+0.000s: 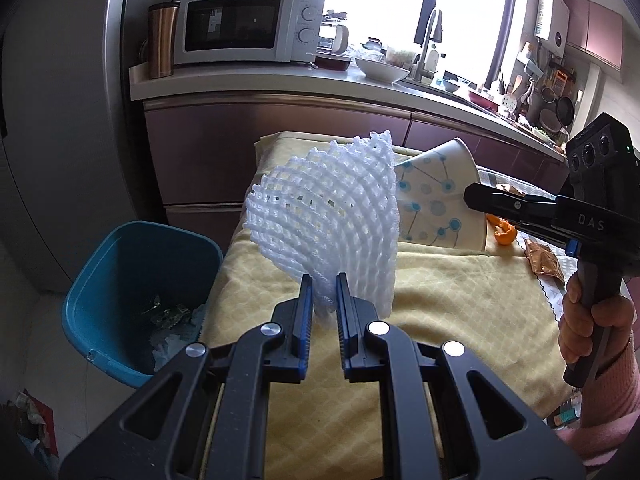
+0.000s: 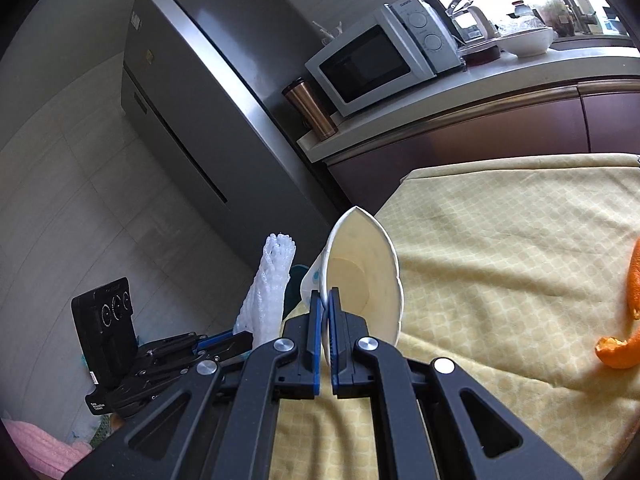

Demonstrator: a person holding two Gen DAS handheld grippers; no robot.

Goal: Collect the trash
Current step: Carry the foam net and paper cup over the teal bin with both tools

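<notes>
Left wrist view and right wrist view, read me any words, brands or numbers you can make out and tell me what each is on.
"DAS": on the black right gripper, seen from the left wrist view.
Brand on the white microwave oven: above its dials, too blurred to read surely.
White label on the black left gripper: too small to read.
Stickers on the grey refrigerator: too small to read.

White foam net (image 1: pixel 324 216); teal bin (image 1: pixel 136 300); yellow cloth (image 1: pixel 440 300).

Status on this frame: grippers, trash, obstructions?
Left gripper shut on foam net. Right gripper shut on paper cup. Blue bin beside table, nothing blocking. Orange peel left on cloth.
</notes>
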